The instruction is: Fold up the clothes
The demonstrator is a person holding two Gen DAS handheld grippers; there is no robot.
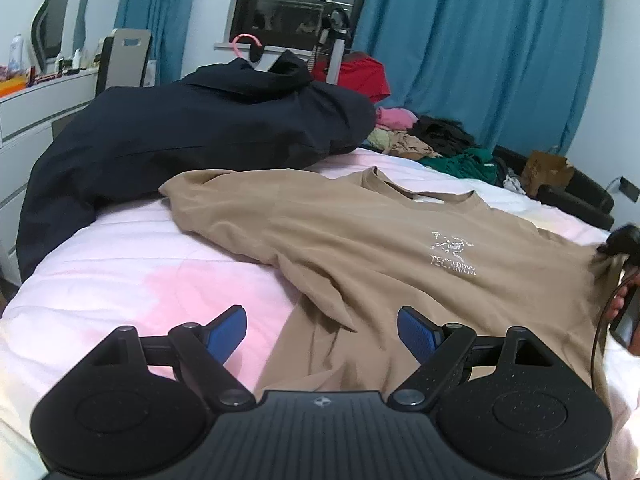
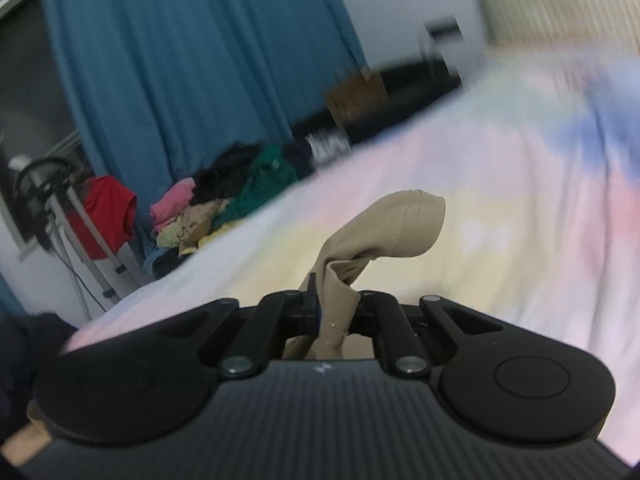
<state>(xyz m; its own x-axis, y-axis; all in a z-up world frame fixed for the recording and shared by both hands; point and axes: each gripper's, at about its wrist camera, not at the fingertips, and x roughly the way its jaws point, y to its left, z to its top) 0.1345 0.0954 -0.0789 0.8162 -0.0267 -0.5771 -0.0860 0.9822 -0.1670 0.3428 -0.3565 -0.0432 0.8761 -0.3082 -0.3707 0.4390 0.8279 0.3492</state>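
A tan T-shirt (image 1: 400, 248) lies front-up on the bed (image 1: 132, 280), logo showing, collar toward the far side, its body rumpled with a ridge of folds running down the middle. The step in hand looks like spreading or the first fold: one side of the shirt is gripped, the other not.

The right gripper (image 2: 334, 308) has its fingers closed on a bunch of the shirt's fabric, a hemmed edge that sticks up past the jaws and flops over; the left wrist view shows that gripper at the shirt's far right edge, with the cloth gathered to it. The right view is blurred, so which part of the hem this is cannot be told.

The left gripper (image 1: 320, 330) hovers just above the shirt's near edge, its blue pads (image 1: 226, 334) spread wide apart and holding nothing.

A dark jacket (image 1: 180, 140) lies beyond, touching the shirt's sleeve.

Next, the left gripper probably needs to drop and pinch the near hem, so both can pull the cloth flat.
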